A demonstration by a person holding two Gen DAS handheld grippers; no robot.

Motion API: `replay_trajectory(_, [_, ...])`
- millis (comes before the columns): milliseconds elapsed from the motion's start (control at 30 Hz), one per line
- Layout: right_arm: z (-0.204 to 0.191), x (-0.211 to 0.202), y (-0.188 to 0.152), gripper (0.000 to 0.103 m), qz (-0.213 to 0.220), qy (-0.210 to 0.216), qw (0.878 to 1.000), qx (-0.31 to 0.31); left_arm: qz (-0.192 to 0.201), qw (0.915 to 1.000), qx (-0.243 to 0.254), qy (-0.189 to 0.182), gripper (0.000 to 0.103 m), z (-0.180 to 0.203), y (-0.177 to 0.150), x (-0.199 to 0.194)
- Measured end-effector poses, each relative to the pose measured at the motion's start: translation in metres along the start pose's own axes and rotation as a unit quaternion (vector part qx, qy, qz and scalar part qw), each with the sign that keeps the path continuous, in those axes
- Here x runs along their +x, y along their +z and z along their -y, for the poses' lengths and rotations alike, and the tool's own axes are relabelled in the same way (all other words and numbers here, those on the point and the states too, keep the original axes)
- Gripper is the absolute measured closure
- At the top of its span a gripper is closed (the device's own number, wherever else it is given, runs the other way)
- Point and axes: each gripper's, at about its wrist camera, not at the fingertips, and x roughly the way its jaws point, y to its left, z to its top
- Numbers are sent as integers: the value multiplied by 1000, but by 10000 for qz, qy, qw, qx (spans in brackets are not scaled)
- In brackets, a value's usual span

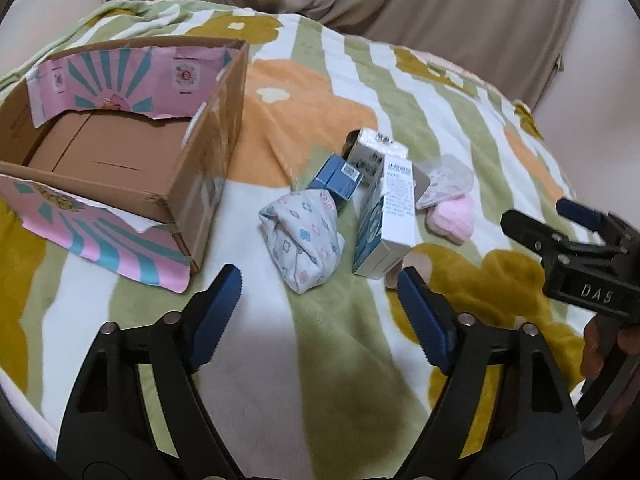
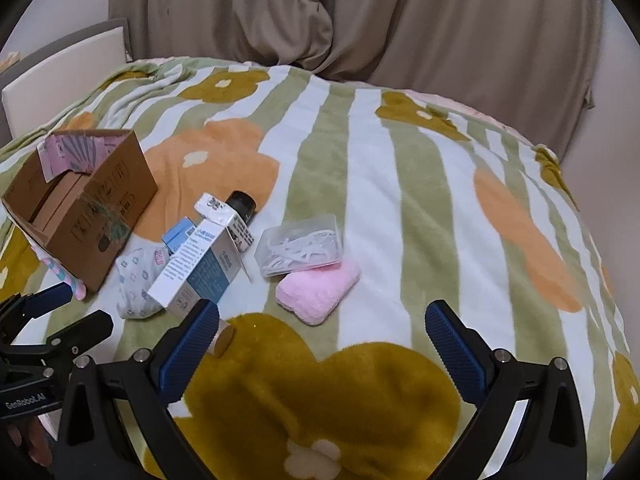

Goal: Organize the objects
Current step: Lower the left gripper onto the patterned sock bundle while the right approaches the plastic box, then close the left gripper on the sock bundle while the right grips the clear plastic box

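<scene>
Blanket (image 2: 360, 184) with green and white stripes and big orange and mustard flowers is covering the whole bed, and everything is sitting on it. Biggest item is the open cardboard box (image 1: 132, 168), sitting at about 10 o'clock in the left wrist view with nothing inside and pink printed flaps folding out. Clutter pile is lying near the box, at about 12 o'clock from the left gripper (image 1: 320, 300): a tall white-and-blue carton (image 1: 390, 216) is leaning on its side, touching a smaller white carton (image 1: 370, 150) behind it and a small blue box (image 1: 340, 178) at its 9 o'clock. A black-capped bottle (image 2: 242, 202) is poking out behind the cartons. A balled-up flower-print cloth (image 1: 304, 240) is resting just beside the blue box. At 3 o'clock of the pile a clear plastic case (image 2: 300, 246) of white floss picks is sitting on a fluffy pink pad (image 2: 318, 290). Both claws are hovering over the blanket, jaws spread wide and gripping nothing; the right gripper (image 2: 320, 340) is pointing at the pink pad at 12 o'clock, well apart from it.
</scene>
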Motion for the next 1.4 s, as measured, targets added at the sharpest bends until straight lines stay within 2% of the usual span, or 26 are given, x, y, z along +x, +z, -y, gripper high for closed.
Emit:
replay_trajectory(167, [-2, 17, 2, 1, -103, 15, 9998, -180, -90, 9998, 159, 57, 33, 5, -1, 14])
replay_trajectory(533, [-4, 50, 12, 1, -238, 42, 9987, -455, -98, 9991, 340, 217, 37, 9, 12, 43])
replay_trajectory(800, [-10, 78, 21, 1, -410, 42, 9968, -683, -201, 9989, 327, 253, 37, 2, 25, 60])
replay_trajectory(1067, [-20, 97, 26, 1, -504, 49, 9949, -872, -318, 9980, 455, 308, 38, 8, 23, 72])
replay_trajectory(1167, [-23, 103, 28, 1, -517, 31, 9942, -942, -323, 9978, 477, 318, 42, 8, 24, 74])
replay_trajectory(1233, [-24, 107, 30, 1, -516, 1, 9938, -980, -356, 9978, 474, 314, 50, 7, 24, 75])
replay_trajectory(1300, [-23, 110, 31, 6, -526, 12, 9936, -995, -377, 9976, 461, 347, 56, 6, 26, 77])
replay_trajectory(1400, [-23, 114, 30, 15, -608, 99, 9931, -1002, -397, 9982, 356, 257, 59, 2, 29, 79])
